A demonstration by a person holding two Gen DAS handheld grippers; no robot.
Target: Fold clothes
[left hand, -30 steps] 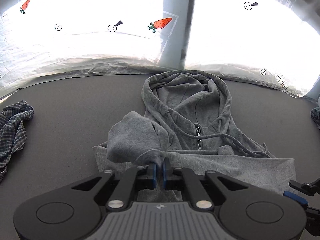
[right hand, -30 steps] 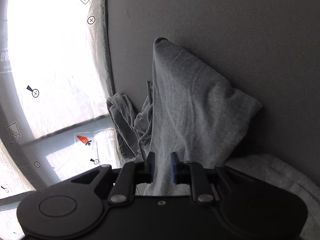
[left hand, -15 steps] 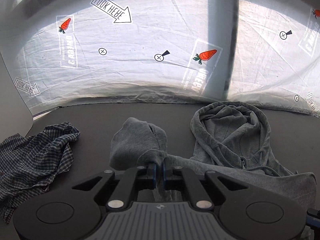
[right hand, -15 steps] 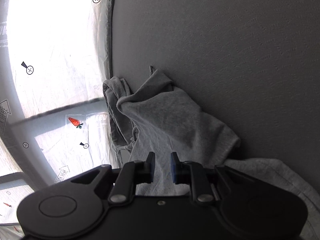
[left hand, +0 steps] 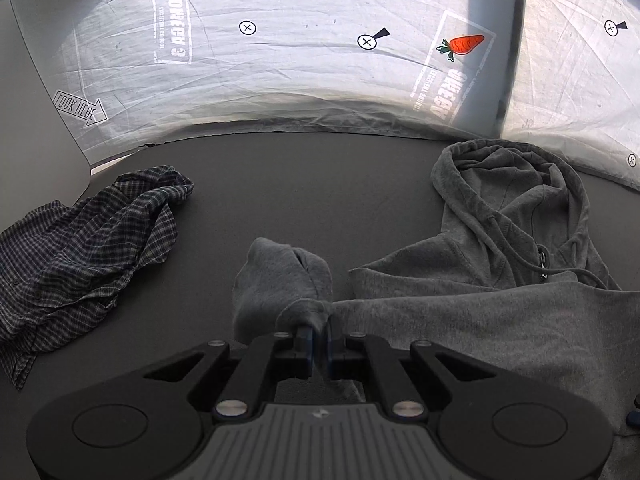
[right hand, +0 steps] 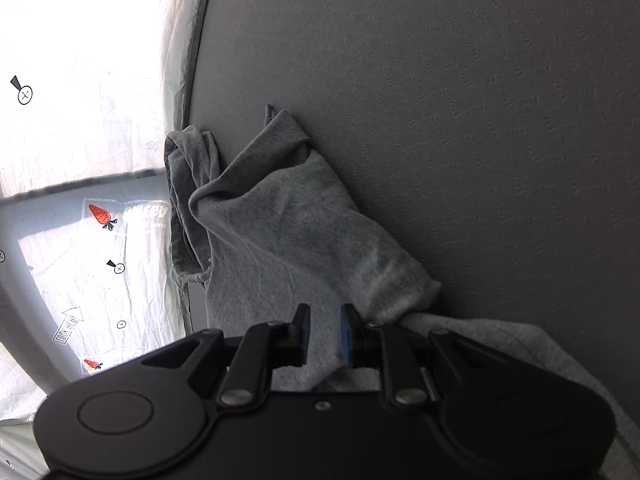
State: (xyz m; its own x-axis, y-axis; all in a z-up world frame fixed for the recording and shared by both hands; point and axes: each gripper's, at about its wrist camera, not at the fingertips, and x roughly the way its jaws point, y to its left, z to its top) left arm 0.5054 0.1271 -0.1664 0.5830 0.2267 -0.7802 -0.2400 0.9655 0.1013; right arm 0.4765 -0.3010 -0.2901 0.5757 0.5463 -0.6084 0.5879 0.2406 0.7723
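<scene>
A grey zip hoodie (left hand: 500,280) lies on the dark table, hood toward the back right. My left gripper (left hand: 318,330) is shut on a bunched fold of its sleeve (left hand: 280,276), held just above the table left of the body. In the right wrist view the hoodie (right hand: 288,232) lies bunched along the table's edge. My right gripper (right hand: 324,326) stands slightly apart with grey fabric between its fingertips; the grip on it cannot be judged.
A crumpled dark plaid shirt (left hand: 84,240) lies at the table's left side. A white printed sheet with carrots and arrows (left hand: 320,60) hangs behind the table (left hand: 312,192). A grey post (left hand: 496,40) stands at the back right.
My left gripper has pulled the sleeve leftward and outward, away from the hoodie's body. The fabric in the right wrist view has dropped from raised to lying low and bunched.
</scene>
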